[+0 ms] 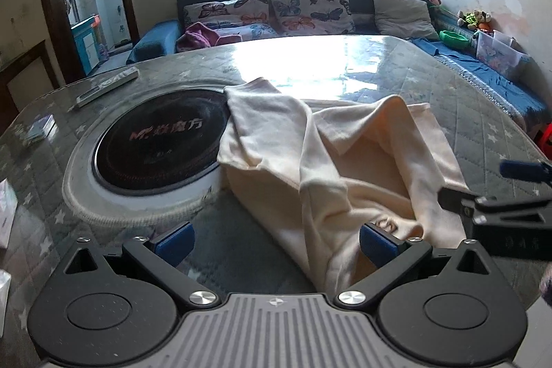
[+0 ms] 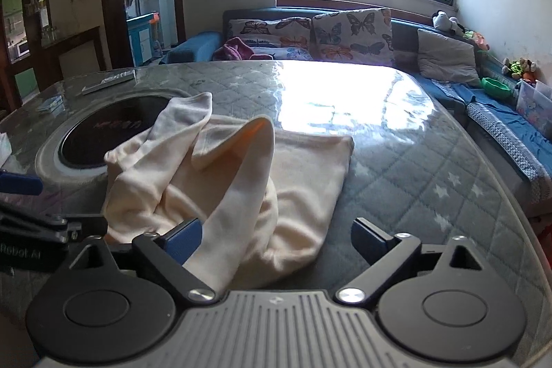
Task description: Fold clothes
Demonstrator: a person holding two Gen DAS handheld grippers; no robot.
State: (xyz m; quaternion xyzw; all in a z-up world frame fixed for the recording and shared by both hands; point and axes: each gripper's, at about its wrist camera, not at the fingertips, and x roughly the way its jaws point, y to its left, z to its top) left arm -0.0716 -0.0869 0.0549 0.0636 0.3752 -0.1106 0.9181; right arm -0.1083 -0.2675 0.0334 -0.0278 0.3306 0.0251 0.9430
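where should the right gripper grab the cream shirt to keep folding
Take the raised sleeve fold of the cream shirt, coming from the near edge with the open right gripper: it stands up off the table between the fingers, so they can close around it.

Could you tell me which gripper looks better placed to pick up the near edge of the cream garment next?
Probably the right gripper: its open jaws already straddle the cream garment. The left gripper is open too, but only its right finger meets the cloth.
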